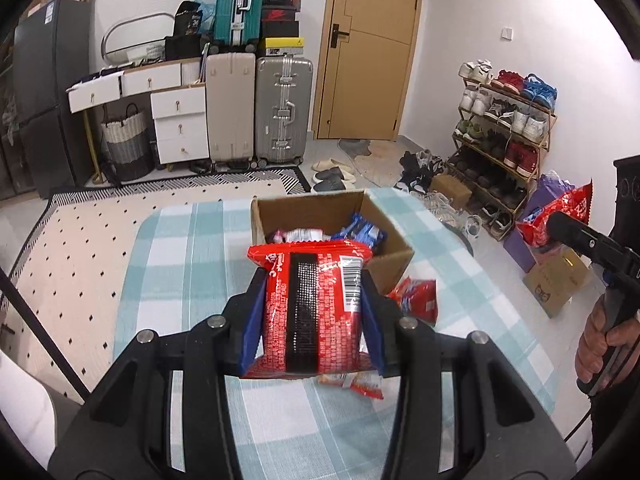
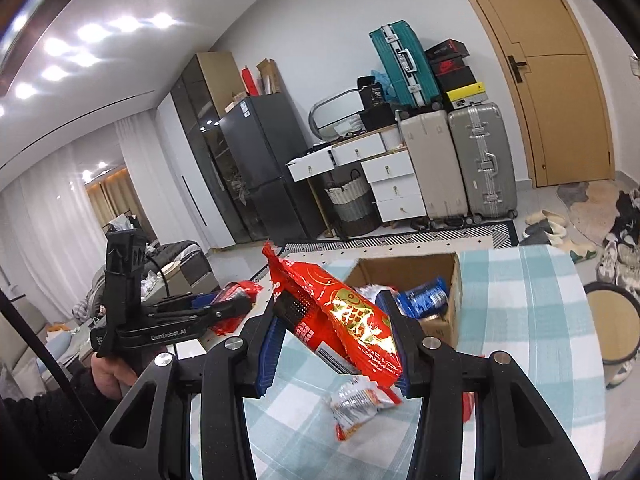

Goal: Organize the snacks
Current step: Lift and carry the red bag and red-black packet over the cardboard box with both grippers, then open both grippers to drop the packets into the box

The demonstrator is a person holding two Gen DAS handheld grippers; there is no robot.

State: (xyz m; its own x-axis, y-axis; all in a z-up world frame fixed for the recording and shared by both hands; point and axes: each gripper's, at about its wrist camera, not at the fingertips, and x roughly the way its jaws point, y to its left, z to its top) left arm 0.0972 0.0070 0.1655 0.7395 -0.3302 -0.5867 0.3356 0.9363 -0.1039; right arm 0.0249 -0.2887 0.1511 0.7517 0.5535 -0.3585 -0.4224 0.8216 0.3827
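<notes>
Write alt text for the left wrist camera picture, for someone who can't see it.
The left gripper clamps a red snack packet above a table with a teal checked cloth. Just beyond stands an open cardboard box holding snacks, and more red packets lie on the cloth.

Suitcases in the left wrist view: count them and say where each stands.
3. The teal suitcase stands on top; the beige suitcase and the silver suitcase stand side by side below it, left of the door. More may be hidden behind the clutter.
</notes>
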